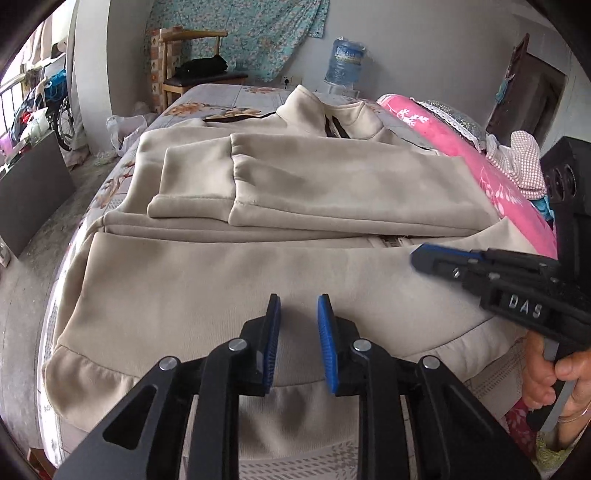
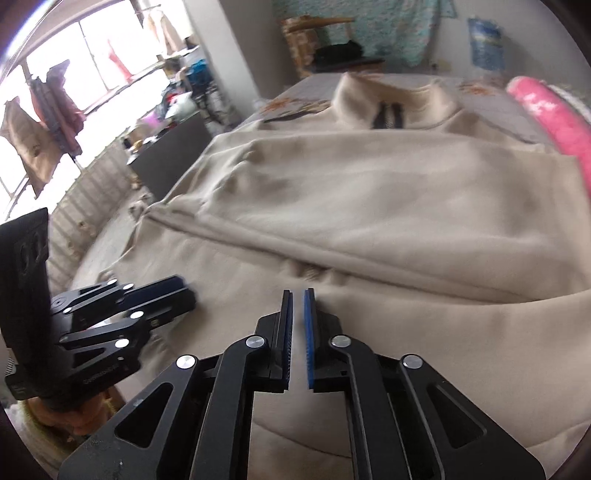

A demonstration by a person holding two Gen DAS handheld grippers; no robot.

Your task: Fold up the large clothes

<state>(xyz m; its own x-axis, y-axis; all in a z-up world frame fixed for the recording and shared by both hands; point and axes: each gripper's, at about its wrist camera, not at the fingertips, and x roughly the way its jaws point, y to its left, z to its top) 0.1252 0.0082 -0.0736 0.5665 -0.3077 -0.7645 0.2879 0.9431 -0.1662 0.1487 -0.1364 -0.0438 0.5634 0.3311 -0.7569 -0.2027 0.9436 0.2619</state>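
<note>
jacket [image 2: 369, 206] blurred in right view | hem cut off | left tongs [image 2: 177, 291] smeared

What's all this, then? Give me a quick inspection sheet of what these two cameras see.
Surface: bed with a floral sheet.
Job's things: beige zip jacket lying flat, both sleeves folded across the chest.
Clutter: pink pillow and checked cloth at the bed's right side.
Grippers: left claw slightly open, empty, above the hem; right claw nearly shut, gripping nothing.
Cables: nothing seen.
Surroundings: wooden chair, water bottle, hanging floral cloth.
</note>
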